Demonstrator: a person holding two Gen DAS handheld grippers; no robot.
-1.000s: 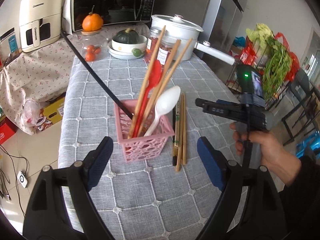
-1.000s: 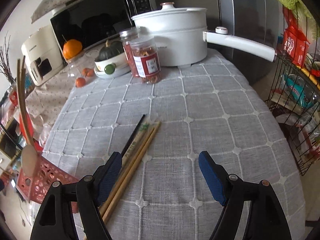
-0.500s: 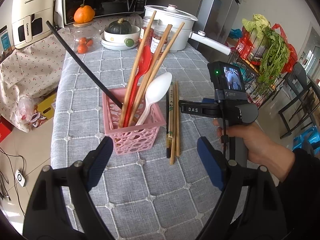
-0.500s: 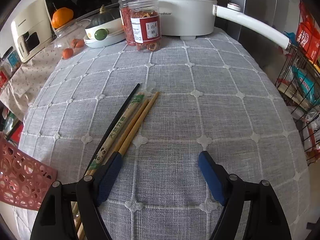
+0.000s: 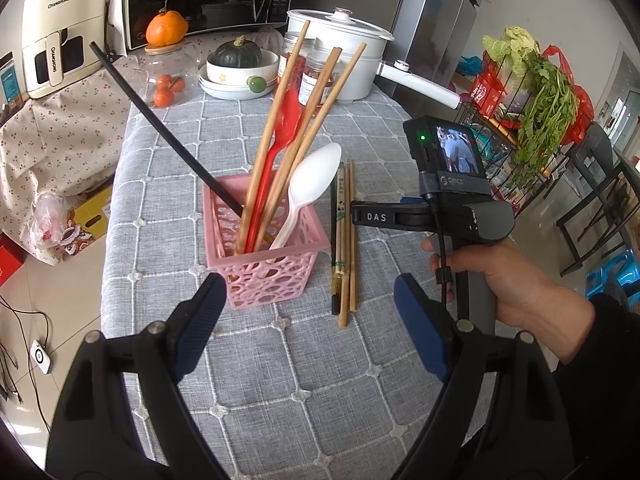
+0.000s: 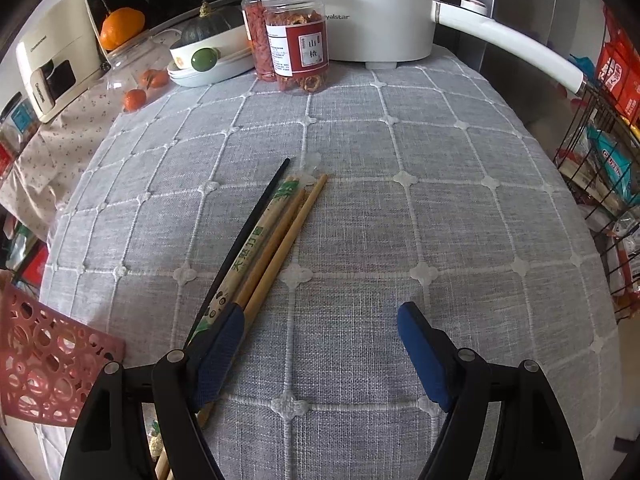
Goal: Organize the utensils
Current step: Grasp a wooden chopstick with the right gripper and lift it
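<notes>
A pink basket [image 5: 264, 264] stands on the grey tablecloth and holds wooden chopsticks [image 5: 280, 128], a red spoon [image 5: 286, 118], a white spoon [image 5: 310, 178] and a black chopstick [image 5: 160, 126]. A bundle of chopsticks [image 5: 344, 236] lies just right of it; it also shows in the right wrist view [image 6: 268, 248]. My left gripper [image 5: 308, 312] is open and empty, hovering in front of the basket. My right gripper [image 6: 320, 340] is open and low over the table, its left finger [image 6: 220, 344] over the bundle's near end. The basket's corner [image 6: 44, 360] sits at its left.
At the table's far end stand a white pot [image 5: 340, 56] with a long handle [image 6: 508, 40], two jars [image 6: 296, 44], a bowl with a squash [image 5: 240, 64] and small oranges [image 5: 166, 88]. A wire rack with greens [image 5: 536, 92] stands off the right edge.
My right gripper has come down and forward toward the loose chopsticks, its left finger now over their near end. My left gripper has drawn slightly nearer the basket.
</notes>
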